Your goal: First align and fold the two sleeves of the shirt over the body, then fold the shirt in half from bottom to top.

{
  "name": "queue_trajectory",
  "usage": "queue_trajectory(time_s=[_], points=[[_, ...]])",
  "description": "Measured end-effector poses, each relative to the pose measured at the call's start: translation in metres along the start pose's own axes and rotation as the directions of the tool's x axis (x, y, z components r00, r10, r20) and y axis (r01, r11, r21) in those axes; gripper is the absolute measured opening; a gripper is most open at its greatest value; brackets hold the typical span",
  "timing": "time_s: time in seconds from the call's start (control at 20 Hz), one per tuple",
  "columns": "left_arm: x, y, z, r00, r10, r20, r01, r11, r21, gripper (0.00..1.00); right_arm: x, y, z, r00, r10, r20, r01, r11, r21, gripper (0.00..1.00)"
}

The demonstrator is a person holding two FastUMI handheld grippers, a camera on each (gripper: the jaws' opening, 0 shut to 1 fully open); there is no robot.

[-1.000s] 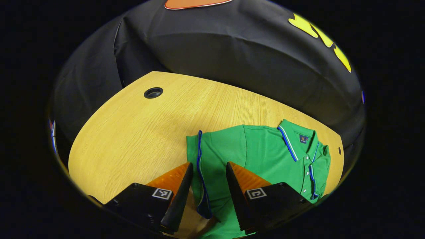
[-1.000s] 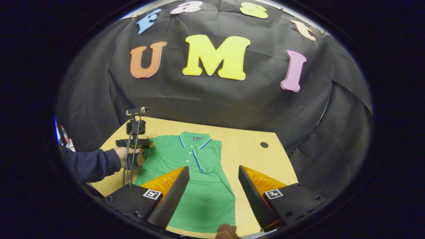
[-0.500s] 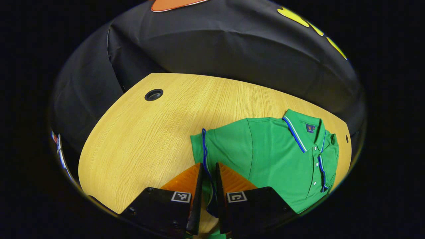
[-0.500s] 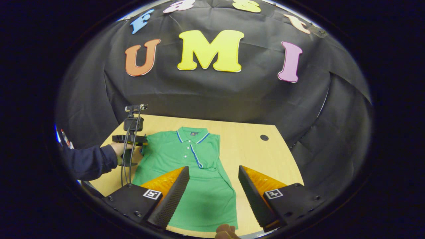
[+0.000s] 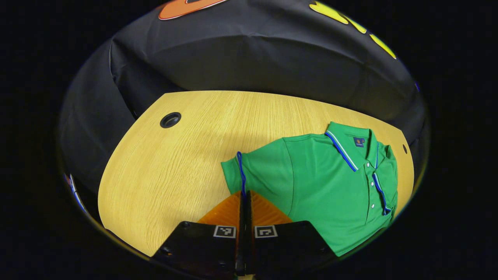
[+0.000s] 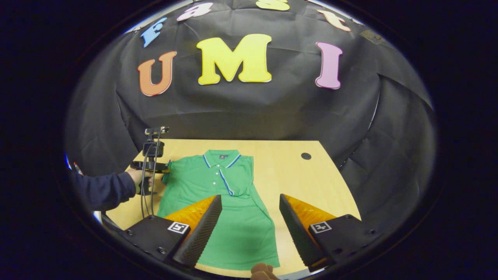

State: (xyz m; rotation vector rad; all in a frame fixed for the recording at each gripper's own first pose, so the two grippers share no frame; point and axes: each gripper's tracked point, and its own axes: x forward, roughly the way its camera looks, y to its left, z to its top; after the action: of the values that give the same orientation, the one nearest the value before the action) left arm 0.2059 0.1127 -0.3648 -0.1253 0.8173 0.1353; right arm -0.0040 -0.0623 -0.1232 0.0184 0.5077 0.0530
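Note:
A green polo shirt (image 5: 323,186) with blue-and-white trim lies flat on the wooden table (image 5: 175,167), collar toward the booth wall. My left gripper (image 5: 245,198) is shut on the blue-edged cuff of the near short sleeve (image 5: 256,171). The right gripper view shows the same shirt (image 6: 229,229) lengthwise, with the left gripper (image 6: 166,168) at its left sleeve. The opposite sleeve looks folded in over the body. My right gripper (image 6: 249,197) hovers open above the shirt's lower half, nothing between its fingers.
A hand in a dark blue sleeve (image 6: 103,190) holds the left gripper, cables hanging from it. The table has a round cable hole at each back corner (image 5: 170,119) (image 6: 306,156). Another hand (image 6: 262,270) shows at the bottom edge. Black cloth walls the table's far side.
My left gripper went from wide open around the sleeve cuff to shut on it. The right gripper rose slightly and stayed open.

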Motion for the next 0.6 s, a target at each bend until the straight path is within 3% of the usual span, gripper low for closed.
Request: queue_trajectory(time_s=[0.25,0.6], points=[[-0.016,-0.008,0.023,0.998,-0.007,0.059,0.002,0.996,0.086,0.04,-0.002,-0.009,-0.002,1.0,0.006,0.011,-0.006,1.0,0.01,0.96],[-0.038,-0.06,0.034,0.989,-0.068,0.132,0.033,0.968,0.248,0.03,-0.006,-0.016,-0.007,1.0,-0.003,0.008,0.003,0.999,0.054,0.96]])
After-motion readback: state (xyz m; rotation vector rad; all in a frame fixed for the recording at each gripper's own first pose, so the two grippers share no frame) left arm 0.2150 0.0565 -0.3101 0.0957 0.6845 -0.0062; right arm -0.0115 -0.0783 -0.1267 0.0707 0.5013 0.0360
